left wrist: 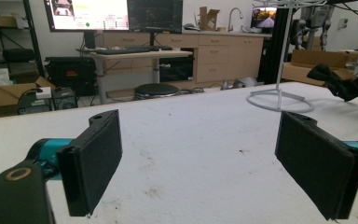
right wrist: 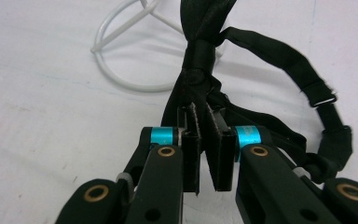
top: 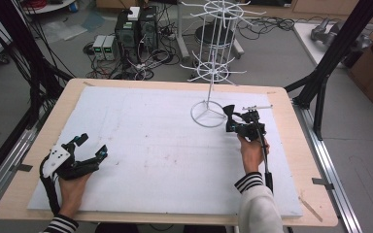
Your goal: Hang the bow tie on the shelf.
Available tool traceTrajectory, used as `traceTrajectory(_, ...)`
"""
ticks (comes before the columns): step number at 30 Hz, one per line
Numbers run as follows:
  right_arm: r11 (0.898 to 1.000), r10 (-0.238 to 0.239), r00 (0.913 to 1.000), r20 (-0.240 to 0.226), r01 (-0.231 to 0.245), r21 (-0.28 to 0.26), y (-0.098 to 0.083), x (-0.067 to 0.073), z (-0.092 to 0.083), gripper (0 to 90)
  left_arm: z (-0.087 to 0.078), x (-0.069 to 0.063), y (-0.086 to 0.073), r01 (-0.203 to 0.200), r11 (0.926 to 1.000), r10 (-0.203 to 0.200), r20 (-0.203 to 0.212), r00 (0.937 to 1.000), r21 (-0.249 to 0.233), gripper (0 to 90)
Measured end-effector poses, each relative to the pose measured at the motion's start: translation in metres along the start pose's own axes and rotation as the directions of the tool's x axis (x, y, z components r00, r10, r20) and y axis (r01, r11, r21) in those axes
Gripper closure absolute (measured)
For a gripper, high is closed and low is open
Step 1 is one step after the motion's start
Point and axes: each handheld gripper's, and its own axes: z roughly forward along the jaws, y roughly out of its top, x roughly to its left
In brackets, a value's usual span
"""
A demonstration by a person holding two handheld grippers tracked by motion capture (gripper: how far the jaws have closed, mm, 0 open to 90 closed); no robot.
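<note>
Fingers (right wrist: 191, 154) on bow tie (right wrist: 205, 46) (upright)

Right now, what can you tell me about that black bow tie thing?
The black bow tie looks like shiny satin cloth, knotted in the middle, with a thin black strap looping off it that carries a small metal clasp. The right gripper has its fingers shut on it below the knot, holding it above the white mat, beside the ring base of the white wire rack.
</note>
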Motion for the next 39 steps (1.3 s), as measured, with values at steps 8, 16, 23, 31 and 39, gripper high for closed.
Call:
traceTrajectory(8, 0.997, -0.010, 0.9999, 0.008, 0.011, -0.078, -0.005, 0.000, -0.016, 85.0, 0.000, 0.000, 0.000, 0.000, 1.0000, 0.000, 0.000, 1.0000, -0.001, 15.1)
traceTrajectory(16, 0.987, -0.052, 0.9987, 0.000, 0.051, -0.152, -0.012, 0.001, -0.029, 85.1, 0.000, 0.000, 0.000, 0.000, 1.0000, 0.000, -0.001, 1.0000, -0.002, 15.1)
traceTrajectory(23, 0.976, -0.070, 0.9975, 0.000, 0.069, -0.206, -0.015, 0.006, -0.043, 85.1, 0.000, 0.000, 0.000, -0.001, 1.0000, 0.001, -0.001, 1.0000, -0.002, 15.1)
traceTrajectory(31, 0.957, -0.094, 0.9952, -0.025, 0.084, -0.276, -0.019, 0.013, -0.053, 84.9, 0.000, 0.000, 0.000, -0.001, 1.0000, 0.001, 0.000, 1.0000, -0.002, 15.1)
traceTrajectory(39, 0.926, -0.154, 0.9876, -0.031, 0.133, -0.354, -0.020, 0.024, -0.067, 84.9, 0.000, 0.000, 0.000, -0.002, 1.0000, 0.002, -0.001, 1.0000, -0.002, 15.1)
